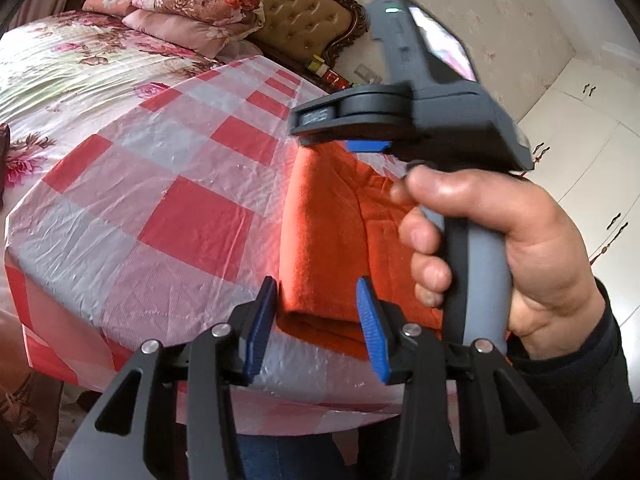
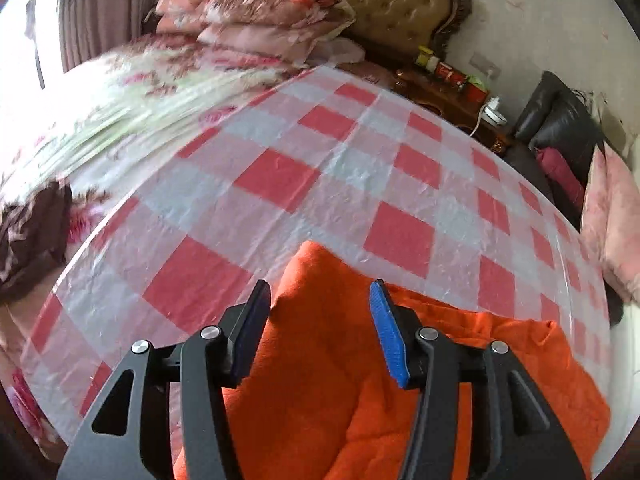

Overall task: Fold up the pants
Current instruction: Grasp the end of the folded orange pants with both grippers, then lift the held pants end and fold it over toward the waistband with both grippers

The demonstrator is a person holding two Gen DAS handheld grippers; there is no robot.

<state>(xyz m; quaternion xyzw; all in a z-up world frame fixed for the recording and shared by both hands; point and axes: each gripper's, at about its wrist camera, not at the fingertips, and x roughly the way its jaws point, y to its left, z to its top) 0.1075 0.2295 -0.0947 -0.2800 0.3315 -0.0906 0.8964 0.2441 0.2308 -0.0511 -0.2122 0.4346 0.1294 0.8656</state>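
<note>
While both tongs (image 1: 316, 320) (image 2: 320, 320) gape, orange pants (image 2: 340, 380) lie folded on the checked cloth (image 2: 280, 176).

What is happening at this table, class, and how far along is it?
A person holds a two-finger gripper in each hand over orange pants lying on a red-checked tablecloth. The pants already look folded into a thick stack near the table's front edge. The left gripper is open, its fingers on either side of the near folded end. The right gripper is also open above the cloth. Neither grips the pants. A bed with pillows stands behind.
</note>
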